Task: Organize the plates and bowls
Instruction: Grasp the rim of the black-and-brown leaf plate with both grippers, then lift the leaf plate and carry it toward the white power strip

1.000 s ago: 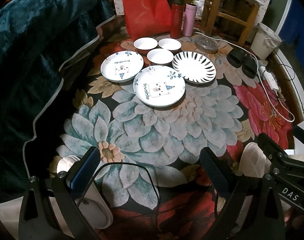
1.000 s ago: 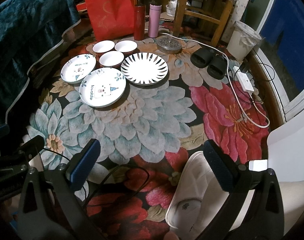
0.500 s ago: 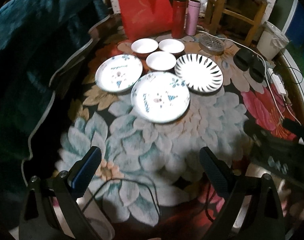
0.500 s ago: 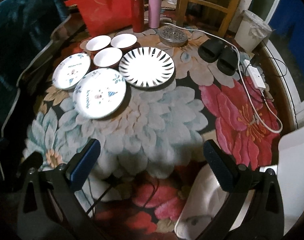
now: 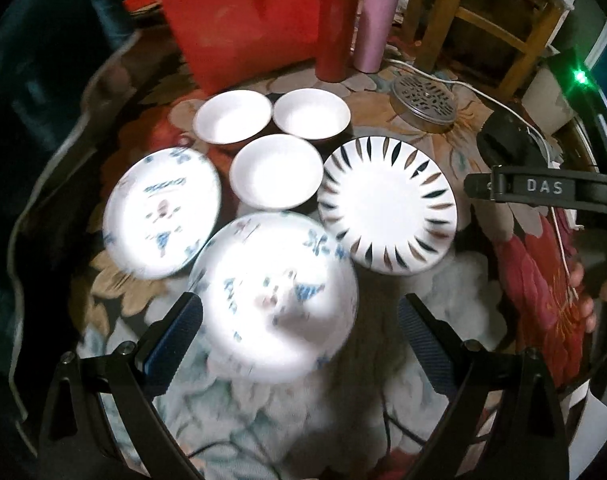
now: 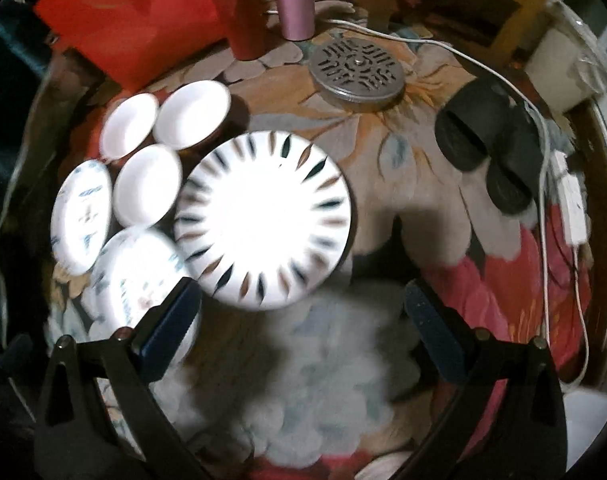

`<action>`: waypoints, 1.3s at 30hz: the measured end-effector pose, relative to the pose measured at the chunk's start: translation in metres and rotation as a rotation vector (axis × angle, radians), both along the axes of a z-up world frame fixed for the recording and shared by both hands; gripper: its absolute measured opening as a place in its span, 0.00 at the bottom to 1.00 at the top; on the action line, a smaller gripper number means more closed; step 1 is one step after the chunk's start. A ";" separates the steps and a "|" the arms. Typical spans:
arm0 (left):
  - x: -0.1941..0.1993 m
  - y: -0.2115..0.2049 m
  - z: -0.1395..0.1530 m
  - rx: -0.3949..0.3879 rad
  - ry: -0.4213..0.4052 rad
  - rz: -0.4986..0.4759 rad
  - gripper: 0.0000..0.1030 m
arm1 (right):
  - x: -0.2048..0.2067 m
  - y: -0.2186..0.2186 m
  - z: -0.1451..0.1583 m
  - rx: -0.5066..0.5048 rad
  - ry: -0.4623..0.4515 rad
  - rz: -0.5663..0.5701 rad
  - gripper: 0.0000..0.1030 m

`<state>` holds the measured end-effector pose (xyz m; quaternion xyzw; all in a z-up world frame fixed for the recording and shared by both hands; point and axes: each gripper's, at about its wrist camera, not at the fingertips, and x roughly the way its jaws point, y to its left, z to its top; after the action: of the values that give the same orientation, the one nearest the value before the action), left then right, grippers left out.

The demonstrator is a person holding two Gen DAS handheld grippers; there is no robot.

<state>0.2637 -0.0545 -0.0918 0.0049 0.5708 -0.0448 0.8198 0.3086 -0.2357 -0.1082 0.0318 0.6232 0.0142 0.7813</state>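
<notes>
Both claws were held wide open and empty above a floral rug [image 5: 455, 296] on the floor, on which the crockery was laid out. The left claw [image 5: 299, 328] was poised over the near edge of a cartoon-printed plate [image 5: 273, 300], much blurred in the left wrist view, with the plate's near rim lying between the two spread fingers; whether it was touched could not be told. A second cartoon-printed plate [image 5: 163, 210] was set just beside it on the left, and a radial-patterned plate [image 5: 387, 206] just beside it on the right. Behind these, three white bowls were grouped closely: a front bowl [image 5: 275, 172], a back left bowl [image 5: 232, 116] and a back right bowl [image 5: 311, 114]. The right claw [image 6: 303, 320] was seen from its own camera above the near rim of the radial-patterned plate, with the plate framed between its fingers and apparently not touched. In the left wrist view, part of the right device, marked "DAS", was visible at the right edge. Further back, a red bag [image 5: 239, 16], a red flask [image 5: 335, 28] and a pink flask [image 5: 373, 24] were stood upright. A round perforated metal lid [image 6: 357, 74], a pair of black slippers [image 6: 487, 144] and a white cable [image 6: 543, 216] were seen on the right.
</notes>
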 end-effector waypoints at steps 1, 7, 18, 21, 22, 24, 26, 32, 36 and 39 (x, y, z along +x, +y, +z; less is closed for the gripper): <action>0.008 -0.002 -0.005 0.000 0.001 -0.009 0.96 | 0.010 -0.006 -0.010 0.018 0.010 -0.008 0.98; 0.040 -0.011 -0.033 -0.010 -0.005 -0.067 0.96 | 0.033 -0.033 -0.070 0.095 0.067 -0.101 0.84; 0.059 -0.008 -0.062 -0.069 0.019 -0.017 0.95 | 0.024 -0.037 -0.100 0.236 0.136 -0.122 0.52; 0.064 -0.013 -0.069 -0.057 0.033 -0.043 0.93 | 0.016 -0.052 -0.108 0.229 0.134 -0.152 0.17; 0.065 -0.015 -0.071 -0.051 0.031 -0.051 0.93 | 0.014 -0.062 -0.112 0.265 0.130 -0.167 0.15; 0.067 -0.018 -0.075 -0.045 0.025 -0.065 0.93 | 0.011 -0.070 -0.113 0.313 0.125 -0.173 0.13; 0.070 -0.020 -0.079 -0.041 0.029 -0.071 0.93 | 0.009 -0.072 -0.110 0.318 0.118 -0.162 0.12; 0.075 -0.026 -0.088 -0.044 0.041 -0.079 0.93 | 0.008 -0.077 -0.113 0.314 0.100 -0.183 0.12; 0.075 -0.031 -0.090 -0.063 0.041 -0.091 0.93 | 0.003 -0.067 -0.105 0.229 0.044 -0.141 0.11; 0.076 -0.035 -0.092 -0.069 0.039 -0.115 0.93 | 0.002 -0.071 -0.102 0.228 0.042 -0.135 0.10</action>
<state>0.3398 -0.0891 -0.1841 0.0087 0.5838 -0.1115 0.8042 0.3105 -0.3071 -0.2106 0.1623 0.6301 0.0317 0.7587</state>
